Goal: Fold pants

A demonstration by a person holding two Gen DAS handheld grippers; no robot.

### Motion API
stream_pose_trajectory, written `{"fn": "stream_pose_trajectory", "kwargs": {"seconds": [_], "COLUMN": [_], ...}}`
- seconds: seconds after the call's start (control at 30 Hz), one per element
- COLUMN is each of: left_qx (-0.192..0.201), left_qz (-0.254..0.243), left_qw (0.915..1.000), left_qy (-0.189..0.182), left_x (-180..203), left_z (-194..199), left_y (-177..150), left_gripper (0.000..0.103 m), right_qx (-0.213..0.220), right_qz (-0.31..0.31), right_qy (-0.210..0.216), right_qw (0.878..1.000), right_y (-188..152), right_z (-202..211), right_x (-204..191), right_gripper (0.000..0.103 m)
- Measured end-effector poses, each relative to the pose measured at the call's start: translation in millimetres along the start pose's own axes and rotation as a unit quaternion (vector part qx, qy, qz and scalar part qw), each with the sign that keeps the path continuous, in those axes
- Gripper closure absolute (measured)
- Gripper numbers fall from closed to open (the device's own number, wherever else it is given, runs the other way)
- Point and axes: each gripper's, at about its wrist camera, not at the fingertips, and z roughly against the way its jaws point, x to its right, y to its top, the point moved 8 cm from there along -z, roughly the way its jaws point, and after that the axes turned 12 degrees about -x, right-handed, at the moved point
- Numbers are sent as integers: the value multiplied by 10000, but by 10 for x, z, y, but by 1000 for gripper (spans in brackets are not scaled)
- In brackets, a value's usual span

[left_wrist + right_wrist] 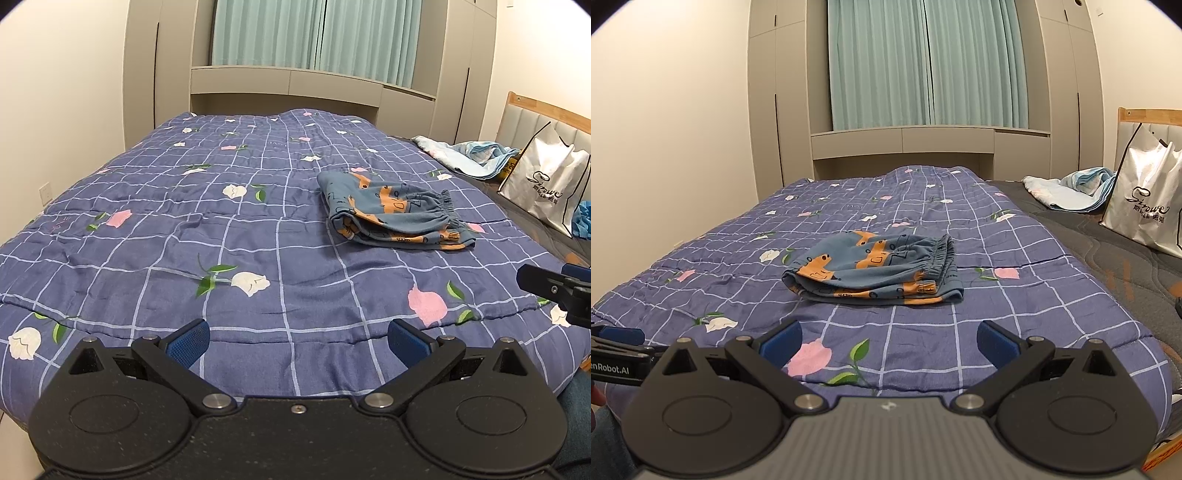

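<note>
Blue pants with an orange print (395, 210) lie folded in a compact bundle on the quilt, elastic waistband to the right; they also show in the right wrist view (875, 269). My left gripper (297, 341) is open and empty, held over the near edge of the bed, well short of the pants. My right gripper (888, 341) is open and empty, also near the front edge, with the pants straight ahead. The right gripper's side shows in the left wrist view (554, 286); the left gripper shows at the left edge of the right wrist view (617, 350).
A blue checked quilt with flowers (221, 221) covers the bed. A light blue crumpled cloth (476, 155) and a white shopping bag (546, 177) sit at the right by the headboard. Grey wardrobes and teal curtains (927, 62) stand beyond the bed.
</note>
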Motion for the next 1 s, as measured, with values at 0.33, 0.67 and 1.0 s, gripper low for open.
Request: {"fn": "stream_pose_trajectory", "kwargs": {"seconds": [0.33,0.67,1.0], "left_qx": [8,36,-47], "left_qz": [-14,-141,-96], "left_qw": [10000,9997,9998], "left_qy": [-39,185,142], "left_x": [31,53,40], "left_z": [6,8,-41], "left_y": [4,20,15], "left_gripper": [1,1,1], "right_qx": [-9,-14,-69], "right_qz": [-7,-2,-5], "right_qy": [-3,-10,-27], "right_qw": [10000,10000,10000], "right_y": [2,4,-3], "right_z": [1,5,-13], "right_x": [0,5,36], "right_gripper": [0,0,0]}}
